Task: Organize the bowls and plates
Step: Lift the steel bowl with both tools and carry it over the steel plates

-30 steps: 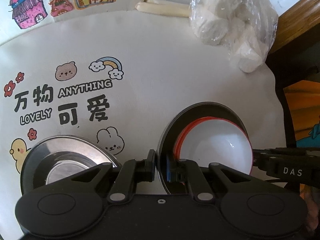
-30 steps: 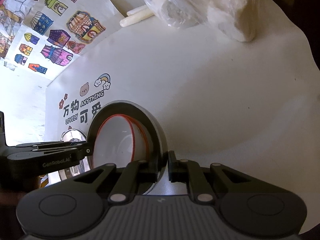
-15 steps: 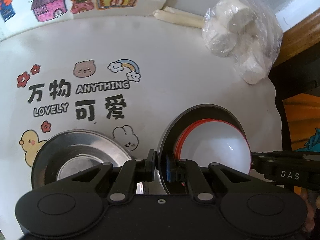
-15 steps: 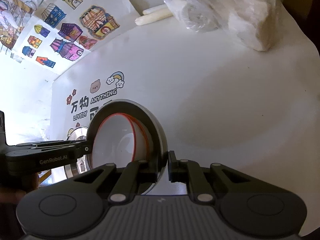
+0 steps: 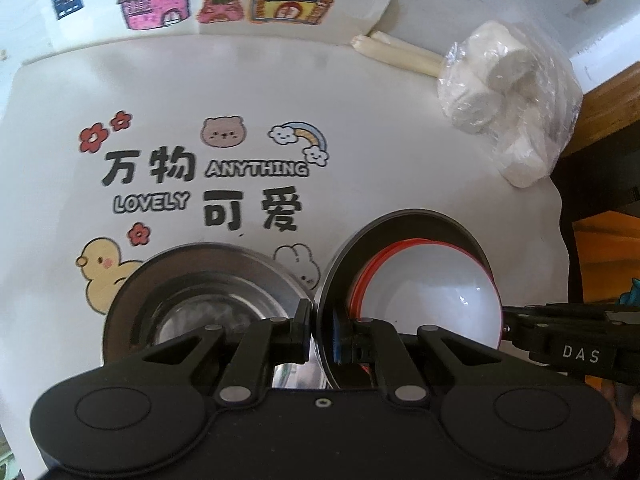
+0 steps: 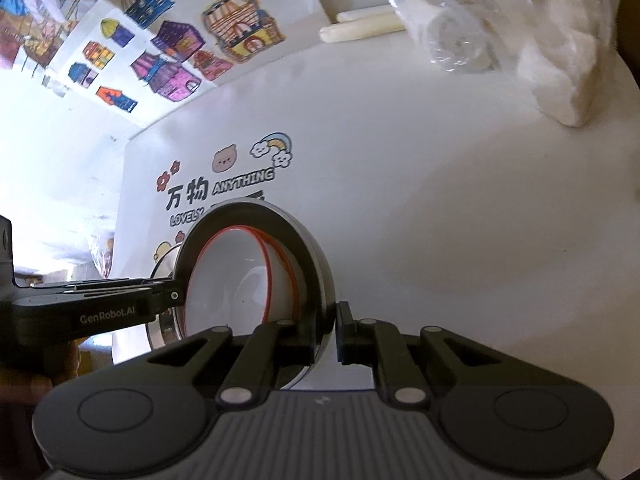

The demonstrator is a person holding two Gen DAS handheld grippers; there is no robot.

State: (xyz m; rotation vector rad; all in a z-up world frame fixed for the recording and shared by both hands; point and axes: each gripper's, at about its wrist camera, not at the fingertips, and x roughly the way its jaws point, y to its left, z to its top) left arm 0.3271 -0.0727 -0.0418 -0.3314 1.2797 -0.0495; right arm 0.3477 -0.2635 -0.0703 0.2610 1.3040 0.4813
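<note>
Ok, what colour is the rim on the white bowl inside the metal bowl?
Orange-red: a thin band around the white bowl, clearest in the left wrist view.

My left gripper (image 5: 322,330) is hiding the near rim of the steel plate (image 5: 192,276); my right gripper (image 6: 334,330) is covering the white bowl's (image 6: 236,280) lower edge.

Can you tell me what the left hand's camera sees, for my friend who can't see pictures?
The left gripper pinches the rim of a metal bowl with a red-edged white bowl inside; the right gripper grips its other side. An empty metal bowl sits alongside on a white cartoon cloth.
</note>
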